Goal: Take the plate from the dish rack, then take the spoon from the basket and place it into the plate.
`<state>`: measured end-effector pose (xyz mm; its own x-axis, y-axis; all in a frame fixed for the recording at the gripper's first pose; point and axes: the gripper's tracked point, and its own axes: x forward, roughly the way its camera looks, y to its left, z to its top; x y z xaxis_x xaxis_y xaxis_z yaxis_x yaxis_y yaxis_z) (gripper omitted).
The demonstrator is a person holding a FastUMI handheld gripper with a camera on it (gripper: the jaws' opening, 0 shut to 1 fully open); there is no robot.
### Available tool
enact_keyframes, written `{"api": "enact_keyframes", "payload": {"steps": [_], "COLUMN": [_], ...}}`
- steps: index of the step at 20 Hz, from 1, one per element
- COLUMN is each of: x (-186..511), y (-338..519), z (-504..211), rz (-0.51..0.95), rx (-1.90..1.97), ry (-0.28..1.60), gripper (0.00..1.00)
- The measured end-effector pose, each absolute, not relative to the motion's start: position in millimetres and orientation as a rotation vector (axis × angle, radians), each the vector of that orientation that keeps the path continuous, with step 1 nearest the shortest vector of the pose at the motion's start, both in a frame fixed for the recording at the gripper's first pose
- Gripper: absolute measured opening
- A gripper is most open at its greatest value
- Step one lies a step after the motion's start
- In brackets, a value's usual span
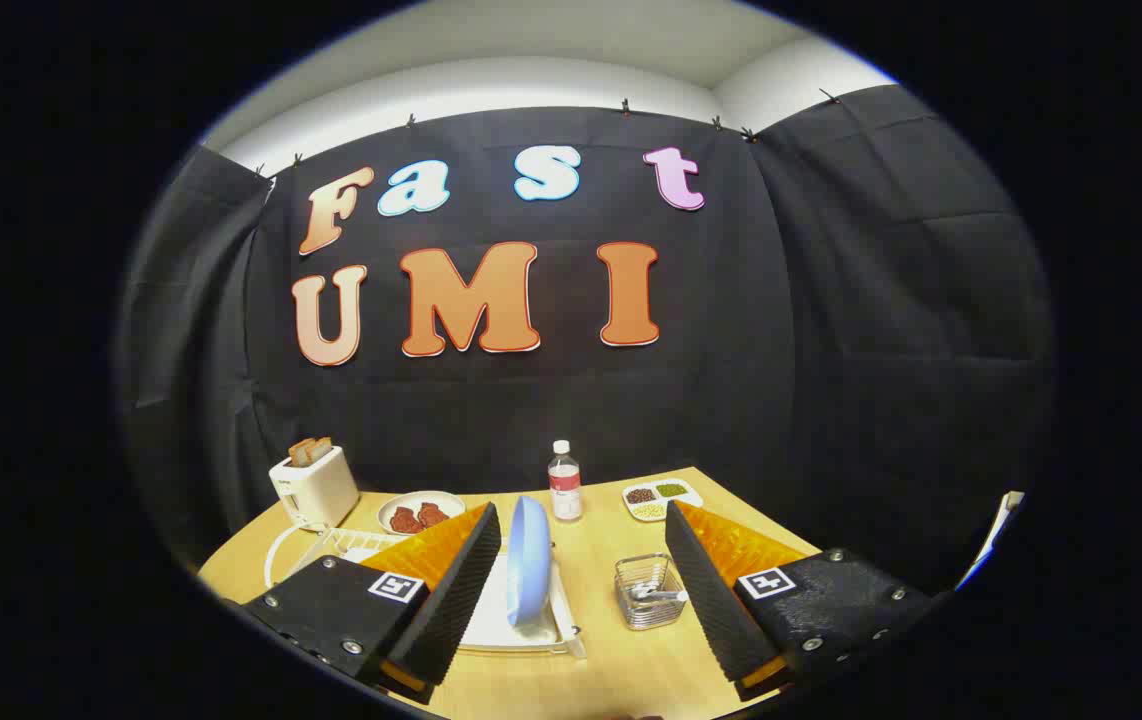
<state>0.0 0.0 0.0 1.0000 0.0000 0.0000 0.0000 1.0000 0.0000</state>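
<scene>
1. The plate stands on its edge in the dish rack, between the fingers of the hand-held gripper and closer to the left one. The fingers are spread wide and grasp nothing.
2. I think a grip on the thin rim may slip, or the plate may catch on the rack when lifted.
3. The basket with the spoon stands just beside the rack on the counter; a careless swing could knock it.
4. A toaster, a food dish, a bottle and a snack tray stand beyond, well apart.
</scene>
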Motion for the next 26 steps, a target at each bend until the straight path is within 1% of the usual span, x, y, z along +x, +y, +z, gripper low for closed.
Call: {"api": "enact_keyframes", "payload": {"steps": [6,15,20,26], "x": [-22.7,-37.7,-29.3,10.8], "y": [7.5,-15.2,-6.5,19.2], "z": [-15.3,-4.6,-6.9,-22.2], "rz": [-0.033,-0.085,-0.071,-0.006], "rx": [0.007,-0.020,-0.040,-0.133], "ry": [0.056,0.052,0.080,0.162], "gripper": [0.98,0.98,0.98,0.98]}}
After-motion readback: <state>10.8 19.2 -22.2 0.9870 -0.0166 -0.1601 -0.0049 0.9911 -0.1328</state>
